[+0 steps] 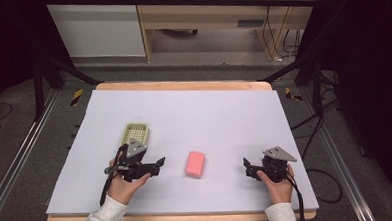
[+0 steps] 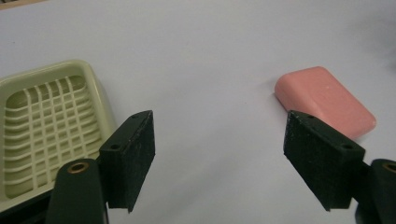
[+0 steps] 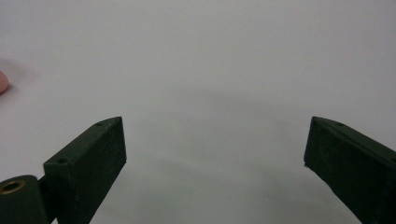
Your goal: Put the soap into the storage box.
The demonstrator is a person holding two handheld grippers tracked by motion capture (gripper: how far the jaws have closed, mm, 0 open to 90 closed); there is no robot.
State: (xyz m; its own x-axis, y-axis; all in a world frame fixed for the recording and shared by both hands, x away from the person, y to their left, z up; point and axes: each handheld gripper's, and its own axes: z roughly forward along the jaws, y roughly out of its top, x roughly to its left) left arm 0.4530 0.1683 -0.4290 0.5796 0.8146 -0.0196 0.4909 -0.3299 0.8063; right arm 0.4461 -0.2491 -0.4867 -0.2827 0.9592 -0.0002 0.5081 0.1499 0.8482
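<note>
High view: pink soap bar (image 1: 195,164) flat on table (image 1: 209,115), long axis near-far, tilted slightly right.
Left gripper (image 1: 159,165) and right gripper (image 1: 246,166) both spread wide, empty.

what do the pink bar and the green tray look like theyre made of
Pink bar: probably soap, going by its matte, faintly speckled surface and softly rounded edges.
Green tray: looks like moulded plastic, pale and slightly glossy, with a thin slotted grid floor and a smooth rolled rim.
</note>
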